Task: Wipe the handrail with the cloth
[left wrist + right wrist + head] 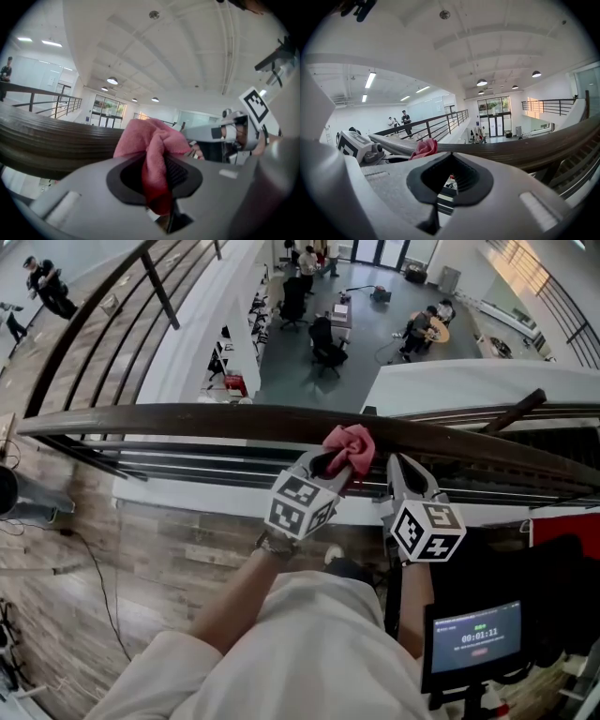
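1. Head view first: the pink cloth point(349, 448) is bunched up on top of the dark wooden handrail point(187, 418), roughly mid-rail, with an open atrium floor point(375, 324) way down below.
2. Left gripper point(328, 463) has its jaws clamped tight on the cloth. In the left gripper view the fabric is squeezed between the black pads point(177, 171) and puffs out above them, right up against the rail.
3. Right gripper point(396, 463) sits just beside the cloth on its right, tip at the rail's near edge. Its jaws are pressed together with nothing in them.
4. Small screen point(476, 638) showing a timer is at lower right.
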Demonstrator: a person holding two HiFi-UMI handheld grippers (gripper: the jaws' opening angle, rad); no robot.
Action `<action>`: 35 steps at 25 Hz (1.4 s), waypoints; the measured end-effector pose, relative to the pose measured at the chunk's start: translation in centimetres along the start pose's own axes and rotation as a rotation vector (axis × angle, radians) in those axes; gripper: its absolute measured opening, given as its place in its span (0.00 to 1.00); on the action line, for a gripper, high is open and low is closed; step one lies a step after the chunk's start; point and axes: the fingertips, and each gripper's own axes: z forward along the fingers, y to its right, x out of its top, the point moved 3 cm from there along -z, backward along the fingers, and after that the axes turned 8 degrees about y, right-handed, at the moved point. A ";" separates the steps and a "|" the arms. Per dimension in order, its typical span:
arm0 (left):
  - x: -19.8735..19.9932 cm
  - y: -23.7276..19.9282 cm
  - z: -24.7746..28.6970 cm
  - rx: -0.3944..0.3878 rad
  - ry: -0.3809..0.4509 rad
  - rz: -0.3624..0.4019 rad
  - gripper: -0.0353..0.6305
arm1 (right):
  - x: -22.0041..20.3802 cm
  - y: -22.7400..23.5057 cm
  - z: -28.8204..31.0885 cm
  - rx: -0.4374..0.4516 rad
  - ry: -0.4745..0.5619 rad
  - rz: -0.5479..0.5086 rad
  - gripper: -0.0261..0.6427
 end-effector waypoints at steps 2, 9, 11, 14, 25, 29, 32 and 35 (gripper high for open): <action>0.0 -0.3 0.0 0.000 0.003 -0.008 0.19 | 0.1 -0.1 0.2 -0.002 0.000 -0.002 0.04; -0.2 -1.6 -1.8 -0.002 0.010 -0.025 0.19 | 0.0 -1.9 0.1 -0.027 -0.003 -0.010 0.04; -0.1 -1.9 -2.0 -0.003 0.009 -0.026 0.19 | 0.0 -2.2 0.3 -0.032 -0.006 -0.010 0.04; 0.1 -2.4 -2.4 -0.003 0.012 -0.036 0.19 | 0.0 -2.7 0.5 -0.032 -0.008 -0.014 0.04; 0.1 -4.3 -4.6 -0.020 0.004 -0.021 0.19 | -0.3 -5.4 1.8 -0.036 -0.012 -0.023 0.04; 0.5 -5.0 -5.6 -0.018 0.001 -0.017 0.19 | -0.2 -6.3 2.4 -0.036 -0.013 -0.016 0.04; 0.6 -6.1 -6.8 -0.014 -0.001 -0.018 0.19 | -0.5 -7.6 3.2 -0.035 -0.018 -0.010 0.04; 0.6 -6.9 -7.7 -0.009 -0.005 -0.016 0.19 | -0.9 -8.6 3.8 -0.034 -0.023 -0.004 0.04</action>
